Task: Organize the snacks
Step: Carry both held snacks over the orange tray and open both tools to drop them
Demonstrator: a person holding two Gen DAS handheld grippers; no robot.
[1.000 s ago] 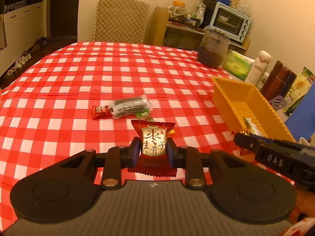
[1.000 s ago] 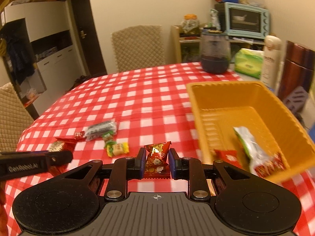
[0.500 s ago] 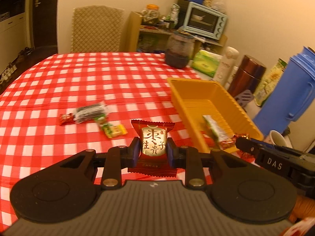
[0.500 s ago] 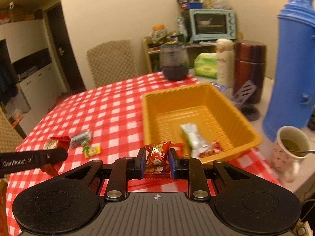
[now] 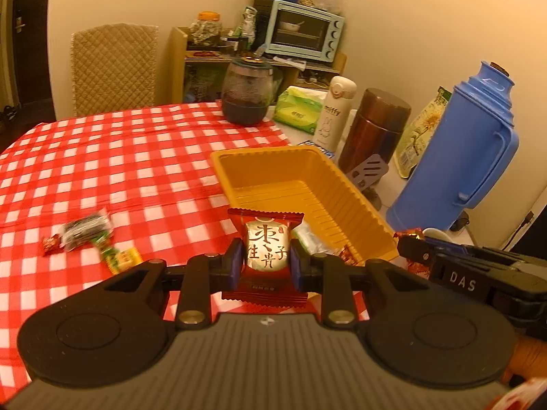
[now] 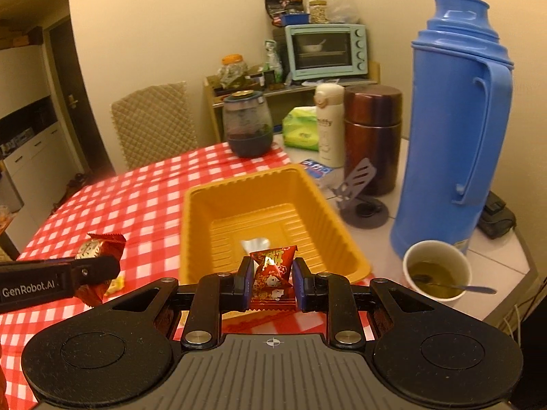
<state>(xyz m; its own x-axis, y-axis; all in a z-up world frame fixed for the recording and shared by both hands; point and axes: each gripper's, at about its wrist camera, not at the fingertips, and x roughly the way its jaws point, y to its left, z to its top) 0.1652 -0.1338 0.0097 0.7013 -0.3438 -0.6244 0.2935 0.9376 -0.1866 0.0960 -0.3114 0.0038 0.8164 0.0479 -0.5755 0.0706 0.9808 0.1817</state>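
Note:
My left gripper [image 5: 267,262] is shut on a dark red snack packet with a white oval label [image 5: 266,253], held just short of the near left corner of the yellow tray [image 5: 273,157]. My right gripper [image 6: 270,282] is shut on a small red candy packet [image 6: 271,275], held over the near rim of the yellow tray [image 6: 195,225]. A silvery-white wrapper [image 6: 254,243] lies inside the tray. In the right wrist view the left gripper [image 6: 102,266] with its packet shows at the left. Several loose candies [image 5: 85,232] lie on the checked cloth at the left.
A blue thermos [image 6: 454,130], a paper cup of tea with a spoon [image 6: 436,270], a brown flask [image 6: 372,136], a white bottle [image 6: 330,123] and a phone stand [image 6: 359,188] crowd the tray's right side. A dark glass jar [image 5: 248,94] stands beyond the tray. A chair [image 5: 114,68] is at the far edge.
Both grippers have swung to the right and risen, each keeping its packet. The tray has come to the middle of both views, and the thermos and cup have come into sight.

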